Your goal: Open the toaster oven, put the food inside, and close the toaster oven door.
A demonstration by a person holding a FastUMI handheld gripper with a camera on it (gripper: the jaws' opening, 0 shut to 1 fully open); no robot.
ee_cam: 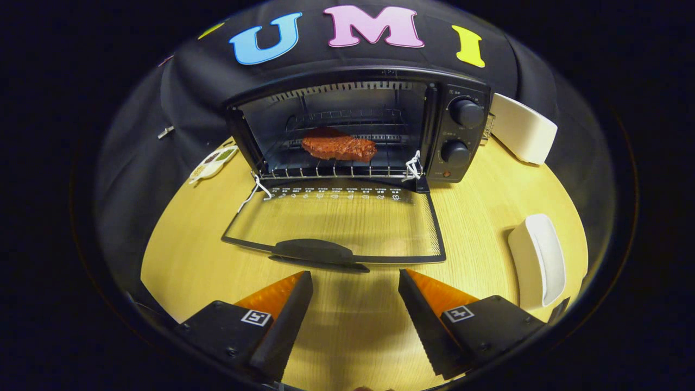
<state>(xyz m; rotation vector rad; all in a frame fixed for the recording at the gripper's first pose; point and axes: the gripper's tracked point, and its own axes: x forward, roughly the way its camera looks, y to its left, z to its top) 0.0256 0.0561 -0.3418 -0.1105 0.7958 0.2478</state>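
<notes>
A black toaster oven (353, 127) stands at the back of the wooden table (353, 326). Its glass door (336, 222) lies folded flat toward me, with the dark handle (312, 251) on its near edge. A reddish-brown steak (337, 146) rests on the wire rack (331, 171) inside the oven. My gripper (355, 278) is open and holds nothing. Its fingertips hover over the table just short of the door handle.
Two knobs (461, 133) sit on the oven's right panel. A white dish (537, 263) lies on the table to the right of the door, and a white container (521, 127) stands beside the oven's right side. A small divided dish (213, 163) lies left of the oven.
</notes>
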